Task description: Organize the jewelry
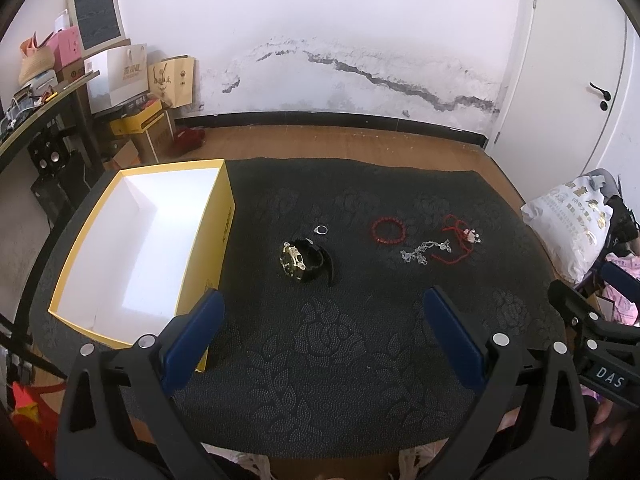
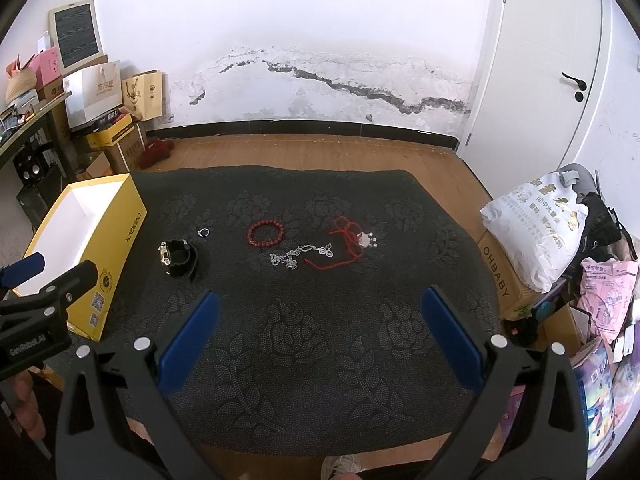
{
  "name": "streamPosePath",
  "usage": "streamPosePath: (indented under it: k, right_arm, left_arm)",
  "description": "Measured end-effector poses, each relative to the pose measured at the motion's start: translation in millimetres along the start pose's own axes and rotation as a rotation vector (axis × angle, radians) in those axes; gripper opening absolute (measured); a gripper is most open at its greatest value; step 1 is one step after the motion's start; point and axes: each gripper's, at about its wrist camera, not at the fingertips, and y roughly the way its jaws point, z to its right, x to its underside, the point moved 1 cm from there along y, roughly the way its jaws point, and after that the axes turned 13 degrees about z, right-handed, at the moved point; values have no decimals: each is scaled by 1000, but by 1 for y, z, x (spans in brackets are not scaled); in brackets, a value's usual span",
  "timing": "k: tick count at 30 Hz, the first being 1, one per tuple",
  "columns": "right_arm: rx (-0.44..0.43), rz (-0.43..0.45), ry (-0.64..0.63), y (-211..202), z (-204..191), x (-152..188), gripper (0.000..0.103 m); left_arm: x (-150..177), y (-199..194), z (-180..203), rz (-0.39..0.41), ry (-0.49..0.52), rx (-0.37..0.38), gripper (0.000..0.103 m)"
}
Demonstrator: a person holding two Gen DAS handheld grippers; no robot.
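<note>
On a black patterned mat point(image 1: 320, 360) point(image 2: 320, 360) lie a black and gold watch point(image 1: 306, 264) point(image 2: 178, 258), a small silver ring point(image 1: 321, 230) point(image 2: 203, 233), a red bead bracelet point(image 1: 387, 231) point(image 2: 265, 233), a silver chain point(image 1: 424, 253) point(image 2: 298, 258) and a red cord with a pendant point(image 1: 460, 240) point(image 2: 352, 246). An open yellow box point(image 1: 224, 240) point(image 2: 116, 248) with a white inside stands at the mat's left. My left gripper point(image 1: 322, 304) is open and empty, short of the watch. My right gripper point(image 2: 320, 300) is open and empty, short of the chain.
Wooden floor and a cracked white wall lie beyond the mat. Boxes and paper bags point(image 1: 132, 80) point(image 2: 104, 92) crowd the far left by a dark desk point(image 1: 40, 116). A white sack point(image 1: 568, 232) point(image 2: 536, 232), a cardboard box point(image 2: 500, 276) and packages stand at the right.
</note>
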Motion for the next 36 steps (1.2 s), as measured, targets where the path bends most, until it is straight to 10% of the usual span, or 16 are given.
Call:
streamPosePath:
  k: [36]
  right_arm:
    - [-8, -6, -4, 2, -3, 0, 98]
  left_arm:
    - [1, 3, 0, -6, 4, -1, 97]
